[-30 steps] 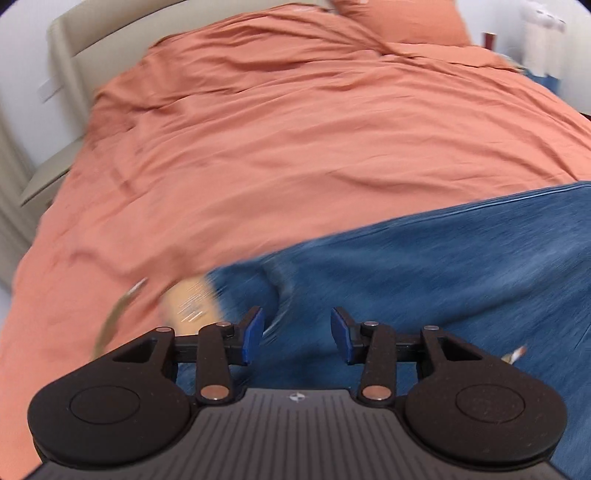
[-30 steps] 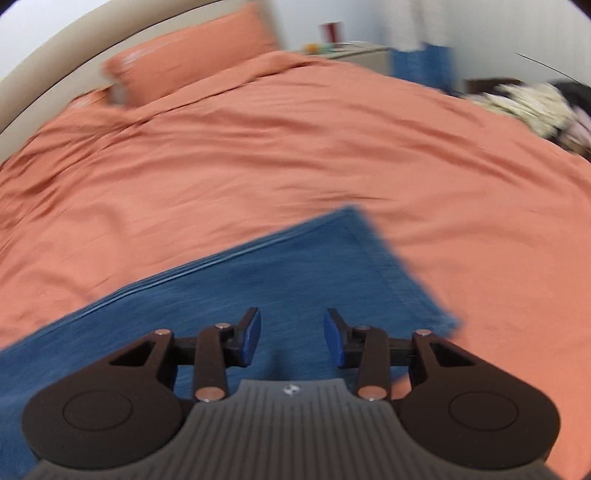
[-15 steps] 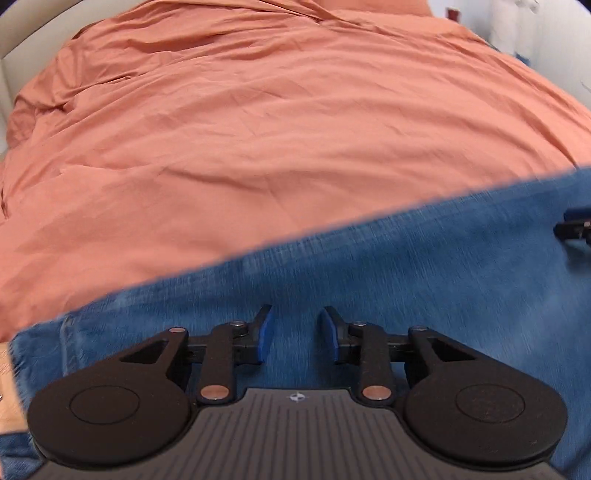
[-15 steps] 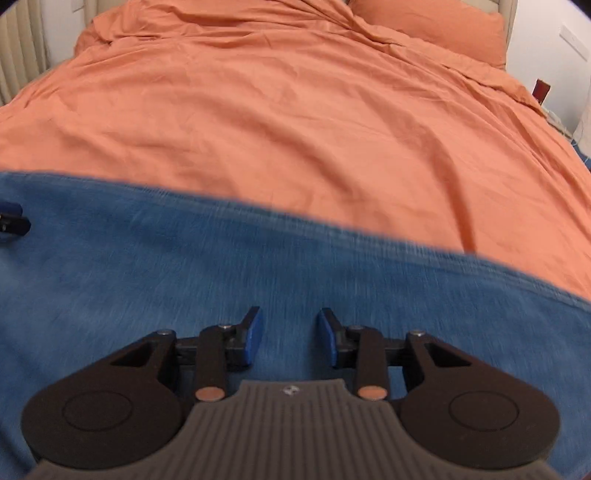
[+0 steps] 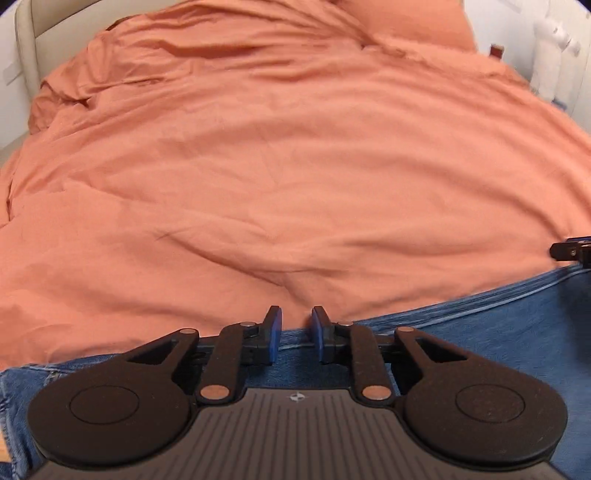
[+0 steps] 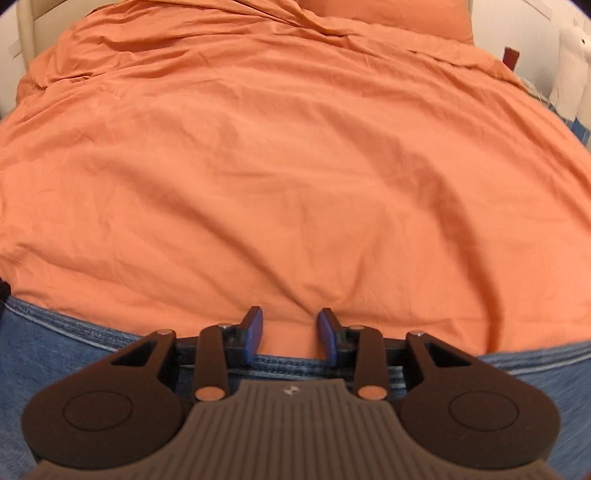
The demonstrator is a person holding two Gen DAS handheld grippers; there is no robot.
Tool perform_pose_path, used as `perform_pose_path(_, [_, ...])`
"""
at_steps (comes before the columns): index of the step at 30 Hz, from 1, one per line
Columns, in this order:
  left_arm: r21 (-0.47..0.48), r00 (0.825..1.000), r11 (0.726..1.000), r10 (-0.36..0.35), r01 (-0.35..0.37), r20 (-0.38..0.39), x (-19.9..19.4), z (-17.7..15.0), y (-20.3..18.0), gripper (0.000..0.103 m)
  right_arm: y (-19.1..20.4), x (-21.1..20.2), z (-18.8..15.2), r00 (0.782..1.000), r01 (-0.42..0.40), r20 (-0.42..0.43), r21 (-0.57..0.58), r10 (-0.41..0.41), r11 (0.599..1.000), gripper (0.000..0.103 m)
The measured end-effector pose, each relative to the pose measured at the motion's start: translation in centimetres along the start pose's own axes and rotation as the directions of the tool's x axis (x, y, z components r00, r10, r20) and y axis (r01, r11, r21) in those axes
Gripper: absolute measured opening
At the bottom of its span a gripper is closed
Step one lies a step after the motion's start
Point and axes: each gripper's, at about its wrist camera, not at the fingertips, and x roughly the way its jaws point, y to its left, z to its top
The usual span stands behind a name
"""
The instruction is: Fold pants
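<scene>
- The bed (image 5: 295,177), under an orange duvet (image 6: 295,166), fills both wrist views from 9 to 3 o'clock; an orange pillow (image 6: 388,14) sits at 12 to 1 o'clock, with a beige headboard (image 5: 26,48) at 10 o'clock.
- The pants (image 5: 480,332), blue denim, lie flat on the duvet along the near edge, filling 4 to 8 o'clock in both views. A second ago the denim spread well ahead of both tools; now its stitched far edge (image 6: 288,360) runs just beneath the fingertips, so both tools have travelled forward to that edge.
- The left gripper (image 5: 296,334) hovers at 6 o'clock with its blue fingers (image 5: 274,332) a narrow gap apart, narrower than a second ago, and holding nothing. Denim shows in the gap.
- The right gripper (image 6: 290,338) has its fingers (image 6: 254,334) somewhat wider apart, also empty, straddling the seam line with duvet visible between the tips. Its dark tip appears at 3 o'clock in the left view.
- My read: the pair are now lined up along one long edge, probably ready to pinch it and carry it over for a fold. Whether either tool touches the cloth, I cannot tell.
</scene>
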Motion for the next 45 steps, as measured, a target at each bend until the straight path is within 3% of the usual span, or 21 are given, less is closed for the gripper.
perform_pose_path(2, [0.026,0.997,0.997,-0.076,0.076,0.019,-2.1,-0.4,-1.0,0.023,-0.1,-2.7,-0.5,0.997,-0.065,0.044,-0.009,0.065,0.998,0.028])
perform_pose_path(5, [0.09,0.984,0.98,-0.176,0.175,0.0,-3.6,-1.4,-4.1,0.023,1.9,-5.5,-2.4,0.988,-0.147,0.042,-0.062,0.15,0.987,0.024])
perform_pose_path(6, [0.101,0.979,0.974,-0.204,0.205,-0.018,-3.7,-1.8,-5.3,0.023,2.8,-5.8,-3.2,0.984,-0.173,0.028,-0.075,0.175,0.982,0.016])
perform_pose_path(9, [0.125,0.964,0.956,-0.259,0.265,-0.069,-3.0,-2.9,-8.3,0.023,4.8,-5.3,-5.5,0.983,-0.179,-0.042,-0.088,0.176,0.98,0.014])
perform_pose_path(12, [0.126,0.97,0.965,-0.215,0.229,-0.115,-0.9,-3.5,-9.9,0.02,5.3,-3.2,-6.9,0.983,-0.171,-0.076,-0.064,0.166,0.983,0.009])
perform_pose_path(15, [0.082,0.974,0.974,-0.201,0.21,-0.108,0.8,-2.7,-9.9,0.016,5.0,-1.2,-6.4,0.987,-0.156,-0.054,-0.062,0.153,0.986,0.0])
perform_pose_path(20, [0.069,0.981,0.982,-0.166,0.173,-0.098,3.1,-0.3,-10.5,0.006,4.5,1.6,-3.9,0.988,-0.153,-0.036,-0.021,0.152,0.988,0.0])
perform_pose_path(28, [0.006,0.986,0.989,-0.146,0.147,-0.083,4.4,1.7,-10.8,0.006,4.0,2.6,-1.5,0.984,-0.174,-0.027,0.02,0.175,0.984,0.0])
perform_pose_path(31, [0.029,0.988,0.99,-0.139,0.141,-0.062,2.3,2.0,-10.7,0.008,2.7,0.2,-1.0,0.98,-0.199,0.02,0.032,0.199,0.979,0.002])
perform_pose_path(33, [0.07,0.992,0.99,-0.12,0.123,-0.044,0.4,1.5,-10.3,0.013,1.3,-2.0,-1.3,0.984,-0.168,0.055,0.005,0.168,0.986,0.015])
perform_pose_path(35, [0.1,0.993,0.988,-0.118,0.12,-0.029,-1.9,0.6,-9.2,0.013,-0.7,-4.6,-2.3,0.983,-0.17,0.074,-0.003,0.17,0.985,0.019])
perform_pose_path(45, [0.315,0.996,0.945,-0.093,0.088,0.001,-14.8,-7.2,-4.1,0.013,-8.3,-18.3,-12.8,0.992,-0.117,0.033,-0.045,0.118,0.992,0.025])
